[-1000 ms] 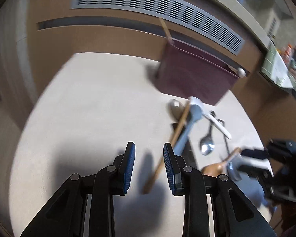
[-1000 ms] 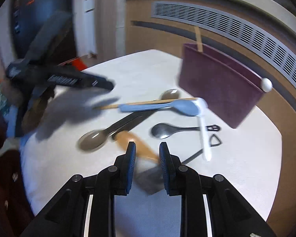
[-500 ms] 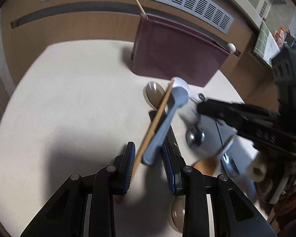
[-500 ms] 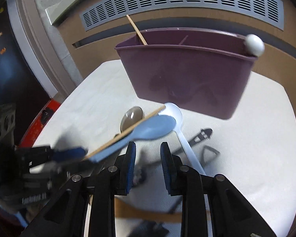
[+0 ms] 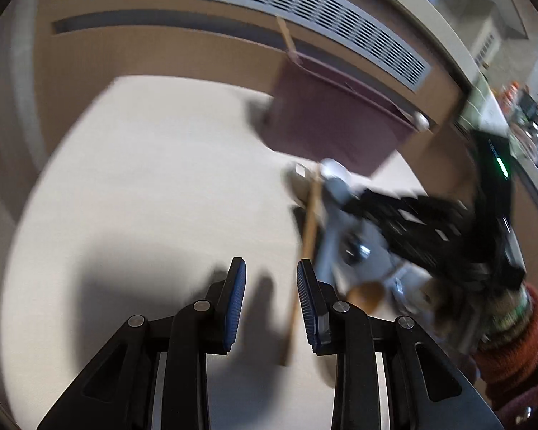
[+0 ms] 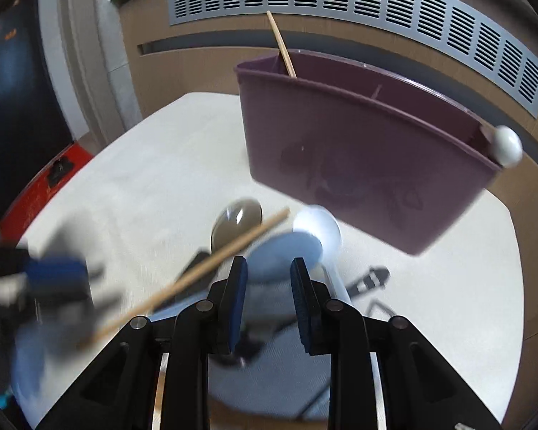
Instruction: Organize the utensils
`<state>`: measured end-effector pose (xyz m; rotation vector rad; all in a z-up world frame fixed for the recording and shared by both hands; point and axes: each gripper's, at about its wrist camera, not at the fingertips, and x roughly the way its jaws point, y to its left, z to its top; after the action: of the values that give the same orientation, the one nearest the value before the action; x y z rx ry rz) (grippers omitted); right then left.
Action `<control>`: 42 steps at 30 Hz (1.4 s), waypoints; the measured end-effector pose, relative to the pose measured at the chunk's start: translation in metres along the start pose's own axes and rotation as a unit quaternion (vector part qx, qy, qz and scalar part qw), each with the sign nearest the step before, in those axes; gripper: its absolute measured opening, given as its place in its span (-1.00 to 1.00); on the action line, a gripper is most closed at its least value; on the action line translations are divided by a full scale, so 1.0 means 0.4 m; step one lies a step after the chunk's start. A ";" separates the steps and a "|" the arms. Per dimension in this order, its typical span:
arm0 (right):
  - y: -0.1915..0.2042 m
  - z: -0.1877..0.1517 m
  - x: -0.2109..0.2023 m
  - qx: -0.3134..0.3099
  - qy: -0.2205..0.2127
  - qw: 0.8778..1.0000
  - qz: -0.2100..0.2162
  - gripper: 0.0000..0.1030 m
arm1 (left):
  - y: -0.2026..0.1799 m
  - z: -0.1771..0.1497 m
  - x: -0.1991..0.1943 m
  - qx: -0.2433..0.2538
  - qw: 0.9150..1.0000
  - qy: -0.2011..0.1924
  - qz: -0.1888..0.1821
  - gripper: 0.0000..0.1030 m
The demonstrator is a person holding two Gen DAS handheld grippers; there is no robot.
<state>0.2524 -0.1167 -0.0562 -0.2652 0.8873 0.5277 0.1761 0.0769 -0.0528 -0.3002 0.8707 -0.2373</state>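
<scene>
Left hand-held gripper point(image 5: 271, 301) parted, holding nothing above the worktop point(image 5: 154, 186). Right hand-held gripper point(image 6: 268, 299) parted, empty, over the blue spoon point(image 6: 287, 252) beside the chopstick point(image 6: 211, 268); purple caddy point(image 6: 358, 157) behind.

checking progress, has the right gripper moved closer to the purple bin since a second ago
Yes. In the right wrist view the purple bin now looms larger and nearer, so the right gripper has advanced toward it over the blue spoon.

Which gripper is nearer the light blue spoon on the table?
Right. The right gripper hovers directly over the light blue spoon; the left gripper sits off to its left, beside the wooden chopstick.
</scene>
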 end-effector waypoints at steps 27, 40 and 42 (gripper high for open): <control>-0.123 0.048 0.063 -0.041 0.035 0.998 0.029 -0.84 | -0.024 0.025 0.016 0.026 0.999 0.007 -0.016 -0.40; -0.208 -0.154 -0.133 0.074 -0.001 0.997 0.003 -0.87 | -0.151 0.054 0.163 0.124 0.990 0.062 0.001 -0.40; -0.205 -0.173 -0.143 0.084 -0.002 0.996 0.012 -0.87 | -0.168 0.069 0.190 0.132 0.989 0.067 0.017 -0.42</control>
<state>0.2212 -0.2339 -0.0527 -0.1001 0.9259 0.4713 0.2394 -0.0061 -0.0667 -0.0225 0.9643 -0.3398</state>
